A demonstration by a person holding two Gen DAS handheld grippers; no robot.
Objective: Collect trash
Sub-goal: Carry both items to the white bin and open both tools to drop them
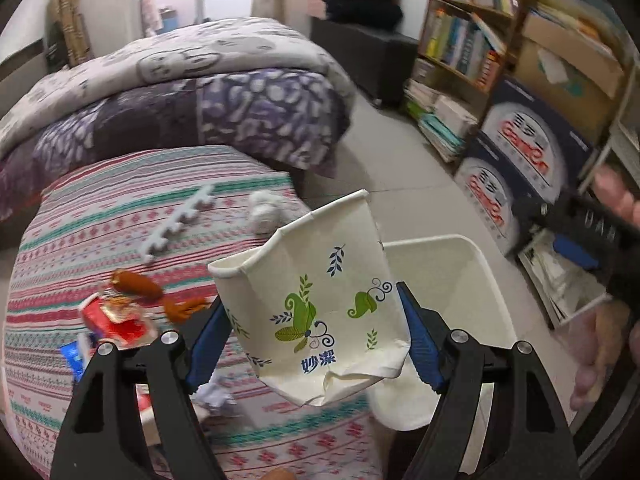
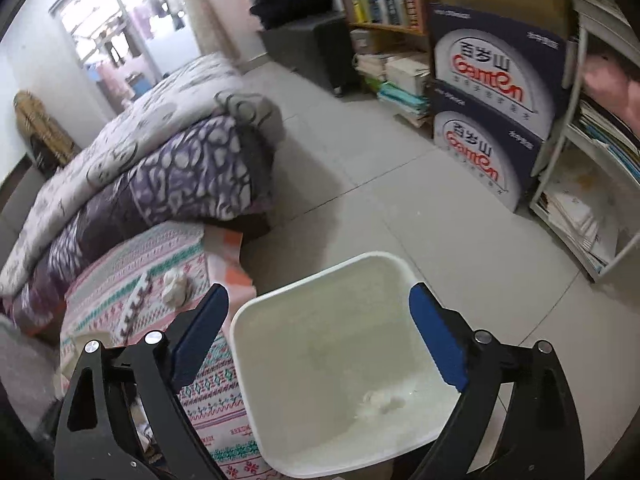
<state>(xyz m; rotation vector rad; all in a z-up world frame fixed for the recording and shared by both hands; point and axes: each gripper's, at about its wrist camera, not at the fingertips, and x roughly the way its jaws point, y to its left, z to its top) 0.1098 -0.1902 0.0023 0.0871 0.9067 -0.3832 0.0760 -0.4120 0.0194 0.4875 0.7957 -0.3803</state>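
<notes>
Left tongs point(image 1: 314, 328): blue-padded fingers closed partway onto a crushed white paper cup printed with green leaves and blue Chinese characters point(image 1: 320, 304). The cup sits between the pads, rim tilted up toward 11 o'clock, base crumpled and torn at the lower edge. One wall is creased flat; the rim is bent into an angular shape. It is held above the edge of the striped pink, teal and white patterned bedspread point(image 1: 100, 216), with the white rectangular plastic waste bin point(image 1: 460, 272) just behind it at 3 o'clock.

Other litter on the bedspread in the left wrist view — a red and white crumpled snack wrapper point(image 1: 116, 316) at 9 o'clock of the cup, brown-orange peel pieces point(image 1: 140, 284) just above the wrapper, a white toothed plastic strip point(image 1: 180, 220) at 11 o'clock, a wad of white tissue point(image 1: 264, 210) at 12 o'clock, and a small ball of white crumpled paper point(image 1: 212, 396) near the left pad.

Right tongs point(image 2: 318, 332): spread wide, holding nothing, poised over the open mouth of the bin point(image 2: 248, 344). Inside the bin, a small pale tissue wad point(image 2: 380, 400) lies on the bottom at 5 o'clock.

Background: folded purple and grey quilt point(image 2: 180, 176) at 10 o'clock, dark blue and white printed cartons point(image 2: 492, 92) stacked at 1 o'clock on the grey tiled floor point(image 2: 380, 200).
</notes>
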